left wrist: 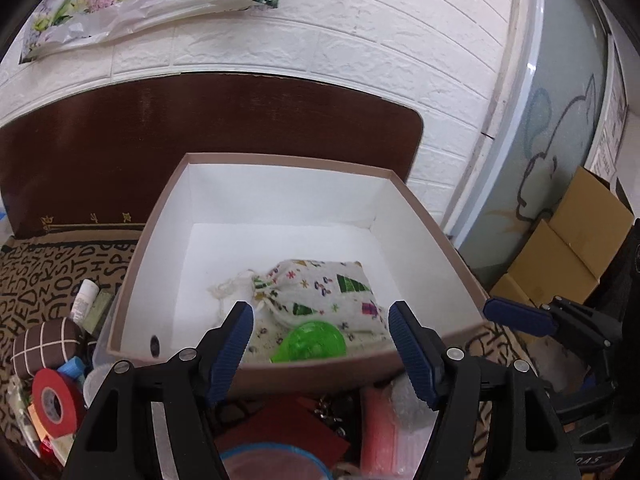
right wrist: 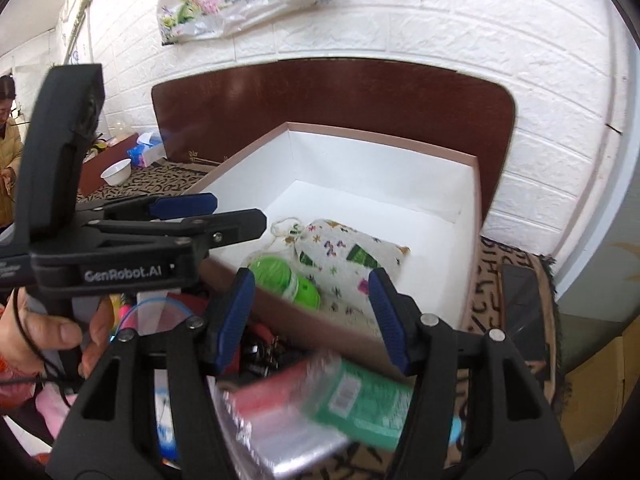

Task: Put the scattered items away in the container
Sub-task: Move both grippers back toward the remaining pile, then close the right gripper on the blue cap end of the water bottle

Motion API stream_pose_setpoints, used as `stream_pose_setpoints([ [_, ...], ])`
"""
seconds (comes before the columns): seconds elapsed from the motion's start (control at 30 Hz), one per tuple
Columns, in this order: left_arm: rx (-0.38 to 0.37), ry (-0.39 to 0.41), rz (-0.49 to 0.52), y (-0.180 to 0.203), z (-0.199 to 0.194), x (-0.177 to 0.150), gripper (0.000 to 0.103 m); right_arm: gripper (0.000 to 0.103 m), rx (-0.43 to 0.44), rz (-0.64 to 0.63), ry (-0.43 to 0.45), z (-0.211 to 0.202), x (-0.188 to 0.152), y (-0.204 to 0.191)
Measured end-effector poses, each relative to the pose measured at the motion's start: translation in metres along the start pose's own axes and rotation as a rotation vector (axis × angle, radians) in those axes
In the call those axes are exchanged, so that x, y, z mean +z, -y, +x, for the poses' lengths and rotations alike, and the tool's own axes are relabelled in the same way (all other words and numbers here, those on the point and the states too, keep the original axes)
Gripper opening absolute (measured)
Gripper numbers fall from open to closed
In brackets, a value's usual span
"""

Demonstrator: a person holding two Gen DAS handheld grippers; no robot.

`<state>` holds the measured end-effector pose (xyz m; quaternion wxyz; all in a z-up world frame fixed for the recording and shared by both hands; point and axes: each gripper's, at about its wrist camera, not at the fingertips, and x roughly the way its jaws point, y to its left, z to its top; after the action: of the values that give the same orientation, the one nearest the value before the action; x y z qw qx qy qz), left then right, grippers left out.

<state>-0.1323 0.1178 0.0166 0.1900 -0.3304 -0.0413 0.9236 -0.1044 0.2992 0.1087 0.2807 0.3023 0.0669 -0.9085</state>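
**Container half-filled, both my grippers free above the leftovers**

Container [left wrist: 432, 236] first: the pink-rimmed box with white walls stands on the letter-patterned cloth [left wrist: 36, 276], against a dark wooden board, and already holds a printed drawstring pouch [left wrist: 320, 288] with a green plastic thing [left wrist: 314, 342] lying on it near the front wall.

My left gripper [left wrist: 320, 344] hangs over the box's near edge, fingers spread wide and holding nothing. My right gripper [right wrist: 312, 312] is likewise spread and empty, poised over a blurred clear packet with red and green contents [right wrist: 320, 396] just outside the front wall (my guess is that it goes in next, since the fingers frame it).

More clutter waits to the left of the box: a red tape roll [left wrist: 54, 400], a brown checked bundle [left wrist: 44, 346] and a white tube [left wrist: 84, 294]. They sit close together, so I judge each pick needs a narrow approach to avoid dragging neighbours.
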Motion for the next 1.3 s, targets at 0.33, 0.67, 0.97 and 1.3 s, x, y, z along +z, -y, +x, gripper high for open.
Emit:
stream_pose_setpoints([
  [0.33,-0.072,-0.136,0.11,0.056,0.018,-0.067,0.072,0.061,-0.034,0.087,-0.088,-0.033,-0.092,0.008],
  [0.67,-0.067,-0.169,0.124,0.086,0.052,-0.058,0.072,0.063,-0.056,0.165,-0.125,-0.004,-0.107,0.053],
  [0.97,-0.053,-0.198,0.104,0.091,0.068,-0.064,0.072,0.072,-0.069,0.165,-0.125,0.005,-0.113,0.093],
  [1.3,-0.042,-0.203,0.1,0.093,0.074,-0.066,0.079,0.072,0.048,-0.121,-0.2,0.018,-0.093,0.101],
])
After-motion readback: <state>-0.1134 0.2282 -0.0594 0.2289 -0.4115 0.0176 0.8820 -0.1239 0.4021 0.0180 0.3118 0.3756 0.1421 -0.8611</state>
